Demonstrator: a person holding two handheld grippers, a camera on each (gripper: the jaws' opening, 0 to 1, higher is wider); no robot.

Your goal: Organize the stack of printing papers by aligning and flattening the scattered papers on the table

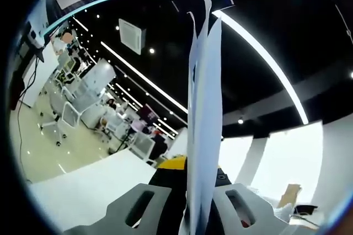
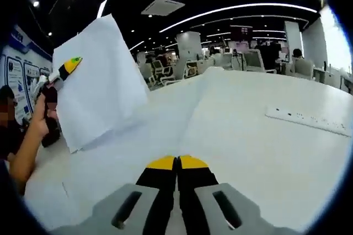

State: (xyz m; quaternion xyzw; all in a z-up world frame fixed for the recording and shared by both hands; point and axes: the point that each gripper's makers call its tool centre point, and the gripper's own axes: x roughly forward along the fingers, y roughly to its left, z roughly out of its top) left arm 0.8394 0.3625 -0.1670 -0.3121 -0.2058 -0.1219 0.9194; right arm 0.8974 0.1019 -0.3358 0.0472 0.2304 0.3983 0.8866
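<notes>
The left gripper (image 2: 70,65) pinches a paper sheet (image 2: 99,80) by its edge, held up over the bench (image 2: 265,147). The right gripper (image 2: 177,161) is pressed together, seemingly on the flat sheets (image 2: 165,119). Thin, floppy, probably slippery; grip the margins.

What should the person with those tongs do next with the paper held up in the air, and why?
Probably lower the paper back toward the white table. The left tongs are shut on the sheets, holding them upright and off the surface, while the right tongs rest shut just above the table. The sheets cannot be squared and flattened until they lie down.
</notes>
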